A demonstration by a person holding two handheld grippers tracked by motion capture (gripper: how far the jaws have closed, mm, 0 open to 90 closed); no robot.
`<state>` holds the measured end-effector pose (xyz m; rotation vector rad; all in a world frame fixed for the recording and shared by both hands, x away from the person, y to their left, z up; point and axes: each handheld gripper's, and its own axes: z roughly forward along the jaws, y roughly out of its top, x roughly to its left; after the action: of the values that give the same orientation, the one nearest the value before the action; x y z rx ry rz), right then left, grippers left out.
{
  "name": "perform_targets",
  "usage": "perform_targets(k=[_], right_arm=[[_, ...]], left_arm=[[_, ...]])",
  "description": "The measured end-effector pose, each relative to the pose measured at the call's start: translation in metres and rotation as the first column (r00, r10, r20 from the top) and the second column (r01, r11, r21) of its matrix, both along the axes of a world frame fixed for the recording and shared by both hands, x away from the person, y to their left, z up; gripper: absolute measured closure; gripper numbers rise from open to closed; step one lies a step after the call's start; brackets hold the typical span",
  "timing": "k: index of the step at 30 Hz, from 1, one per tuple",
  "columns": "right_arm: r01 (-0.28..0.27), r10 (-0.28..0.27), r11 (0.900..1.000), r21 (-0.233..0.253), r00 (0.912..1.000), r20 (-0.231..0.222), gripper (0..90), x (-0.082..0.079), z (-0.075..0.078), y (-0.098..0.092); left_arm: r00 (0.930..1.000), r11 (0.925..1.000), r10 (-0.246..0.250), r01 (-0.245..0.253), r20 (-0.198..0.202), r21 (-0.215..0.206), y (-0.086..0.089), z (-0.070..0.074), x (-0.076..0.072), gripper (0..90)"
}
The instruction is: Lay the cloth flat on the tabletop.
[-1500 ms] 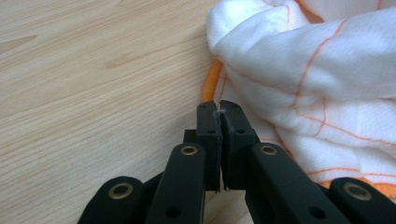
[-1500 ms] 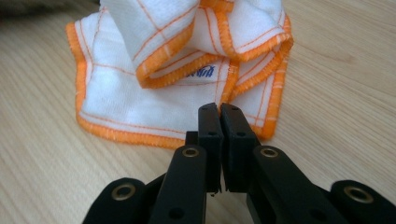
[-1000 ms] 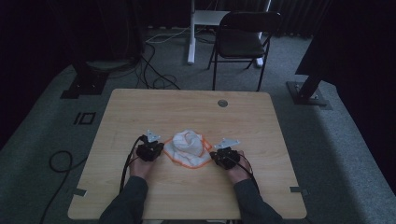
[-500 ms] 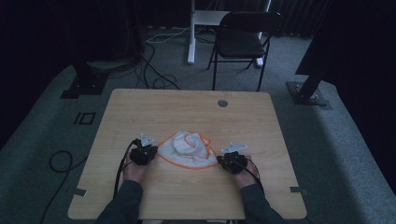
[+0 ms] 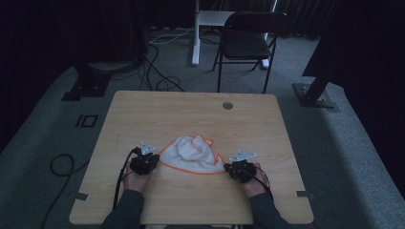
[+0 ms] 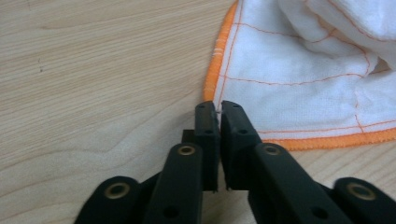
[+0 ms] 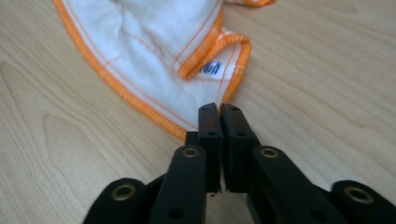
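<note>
I count one cloth (image 5: 193,155), white with an orange hem, lying just below the middle of the high view on the one wooden table (image 5: 191,119); two tongs are on it, one in each of my hands. My left gripper (image 5: 149,160) sits at the cloth's lower left corner; in the left gripper view my two black jaws are pressed together on that corner of the cloth (image 6: 299,70), right where the orange hem turns. My right gripper (image 5: 231,168) sits at the lower right corner; in the right gripper view its two jaws are likewise pinched on the cloth (image 7: 154,51), beside one small label (image 7: 211,69) with blue print that I cannot read. The near hem runs between my two grippers as a shallow curve; the rest of the cloth is bunched in folds toward the upper middle of it, and one folded corner points to the upper right.

The table's near edge lies close under my wrists at the bottom of the high view, so room there is short; the upper half of the tabletop is bare wood apart from one round grommet (image 5: 228,105) near the far edge; both side strips left and right of my hands are open too. Beyond the table stands one folding chair (image 5: 248,45) in the upper middle; one coiled cable (image 5: 59,164) lies on the floor at lower left.
</note>
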<state>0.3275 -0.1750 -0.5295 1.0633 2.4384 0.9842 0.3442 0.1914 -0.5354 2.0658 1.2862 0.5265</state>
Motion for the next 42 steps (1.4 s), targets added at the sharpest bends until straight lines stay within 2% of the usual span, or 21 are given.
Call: perform_targets(k=[1,2,6,9,15,19,22,25,28,35,38,40,42], right_arm=[[0.003,-0.003,1.0,0.003,1.0,0.005,81.9,0.001,0.001,0.0],[0.02,-0.02,0.999,0.026,0.9996,0.018,77.4,0.006,0.005,-0.002],[0.031,-0.033,0.998,0.047,0.999,0.032,75.5,0.014,0.009,0.001],[0.035,-0.037,0.997,0.066,0.9988,0.031,75.5,0.02,0.011,0.006],[0.032,-0.036,0.997,0.074,0.9985,0.041,75.5,0.031,0.015,0.02],[0.031,-0.034,0.995,0.09,0.9986,0.039,72.1,0.039,0.018,0.029],[0.027,-0.032,0.996,0.084,0.9983,0.049,69.6,0.043,0.019,0.035],[0.039,-0.043,0.995,0.093,0.998,0.046,68.5,0.047,0.02,0.04],[0.036,-0.04,0.995,0.097,0.9986,0.036,63.8,0.052,0.019,0.045],[0.017,-0.015,0.996,0.087,0.9995,-0.028,58.2,0.063,0.008,0.056],[0.019,-0.012,0.994,0.108,0.9976,-0.069,61.3,0.068,0.003,0.057],[0.009,0.002,0.993,0.116,0.9961,-0.088,71.4,0.069,0.002,0.057],[-0.005,0.013,0.995,0.102,0.997,-0.077,81.0,0.067,0.003,0.059]], left_arm=[[0.9998,1.0,-0.006,0.006,0.021,0.007,-0.003,0.003,-0.001,82.7],[0.9996,1.0,-0.007,0.007,0.027,0.006,-0.004,0.005,-0.001,78.3],[0.9988,0.9998,-0.02,0.02,0.044,0.008,-0.01,0.01,0.004,75.8],[0.9986,0.9994,-0.031,0.03,0.043,0.014,-0.016,0.011,0.009,75.7],[0.9983,0.9984,-0.052,0.052,0.024,0.023,-0.025,0.006,0.015,75.7],[0.9982,0.998,-0.057,0.057,0.017,0.027,-0.029,0.002,0.016,75.7],[0.9983,0.998,-0.058,0.057,0.012,0.026,-0.028,0.001,0.016,75.7],[0.9982,0.9979,-0.059,0.059,0.012,0.027,-0.028,0.001,0.016,75.7],[0.9983,0.9981,-0.058,0.057,0.013,0.024,-0.028,0.0,0.016,75.7],[0.9984,0.9984,-0.055,0.055,0.014,0.01,-0.026,-0.001,0.015,75.9],[0.9984,0.9984,-0.055,0.055,0.014,0.013,-0.027,-0.001,0.015,75.9],[0.9983,0.9984,-0.056,0.056,0.014,0.008,-0.026,-0.002,0.015,76.0],[0.9983,0.9984,-0.056,0.056,0.015,0.003,-0.025,-0.002,0.014,76.1]])
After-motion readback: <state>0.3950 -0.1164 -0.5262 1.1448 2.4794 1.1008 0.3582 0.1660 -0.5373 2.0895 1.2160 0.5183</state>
